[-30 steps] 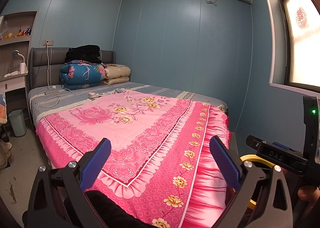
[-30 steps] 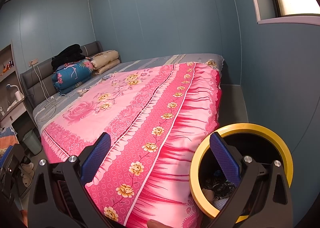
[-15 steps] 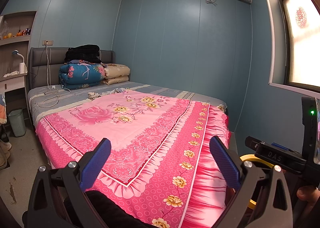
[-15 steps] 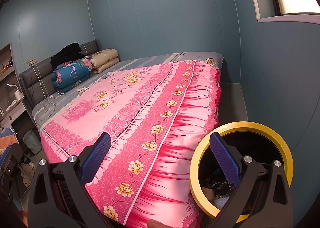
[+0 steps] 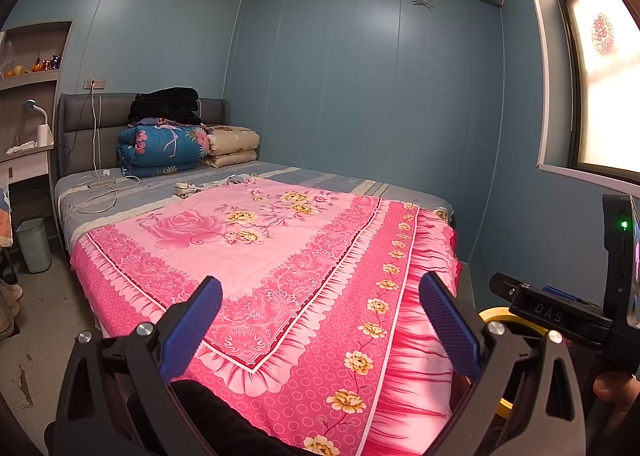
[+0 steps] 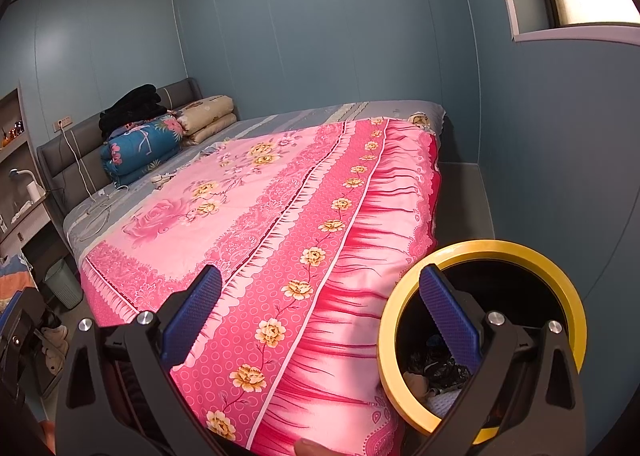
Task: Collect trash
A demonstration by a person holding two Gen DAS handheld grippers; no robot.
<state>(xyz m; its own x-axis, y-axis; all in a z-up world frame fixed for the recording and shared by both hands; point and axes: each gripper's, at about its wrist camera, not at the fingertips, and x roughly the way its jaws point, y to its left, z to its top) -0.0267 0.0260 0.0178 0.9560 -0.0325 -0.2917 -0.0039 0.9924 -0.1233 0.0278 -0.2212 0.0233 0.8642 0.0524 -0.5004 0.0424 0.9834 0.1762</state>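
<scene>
A yellow-rimmed black trash bin stands on the floor by the foot corner of the bed, with crumpled scraps inside. My right gripper hovers open over the bed corner, its right finger over the bin's mouth. My left gripper is open too, held over the pink bedspread with nothing between its fingers. A sliver of the bin's rim shows behind the left gripper's right finger. Small whitish items lie on the grey sheet near the pillows; too small to identify.
Folded quilts and a black bundle sit at the headboard. Charging cables trail over the sheet. A pale green wastebasket stands left of the bed by a shelf unit. The right gripper's body is at right.
Both views shifted slightly. The right gripper tilted a little, so the bed sits a bit further left in its view. Both grippers stay open.
</scene>
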